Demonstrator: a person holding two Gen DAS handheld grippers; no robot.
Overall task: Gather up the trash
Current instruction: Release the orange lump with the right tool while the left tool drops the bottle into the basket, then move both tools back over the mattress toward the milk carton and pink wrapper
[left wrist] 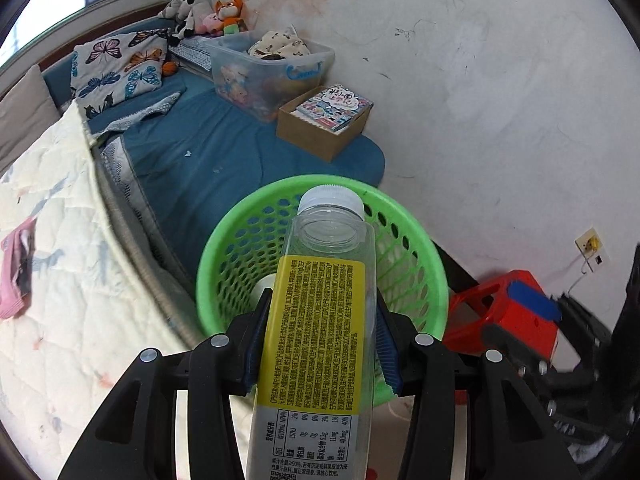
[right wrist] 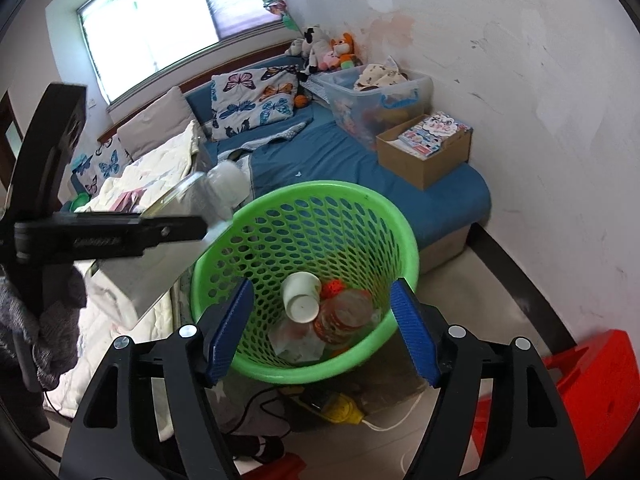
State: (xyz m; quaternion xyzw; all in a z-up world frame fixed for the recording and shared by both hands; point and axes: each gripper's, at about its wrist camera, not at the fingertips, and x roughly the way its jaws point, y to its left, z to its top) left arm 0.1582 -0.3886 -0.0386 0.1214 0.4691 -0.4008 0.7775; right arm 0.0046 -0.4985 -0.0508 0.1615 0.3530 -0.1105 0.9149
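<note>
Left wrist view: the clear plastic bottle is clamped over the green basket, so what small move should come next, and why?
Probably open the left hand-held gripper to drop the clear plastic bottle with the yellow label: its white cap already points over the green perforated plastic basket, which holds other trash.

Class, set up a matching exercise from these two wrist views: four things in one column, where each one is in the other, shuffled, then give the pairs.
Things
1. bottle
2. paper cup
3. book
4. pink wrapper

Places
A. on the cream quilt
B. in the cardboard box
C. between the jaws of the left gripper
D. at the bottom of the green basket

Pairs: 1-C, 2-D, 3-B, 4-A
</note>
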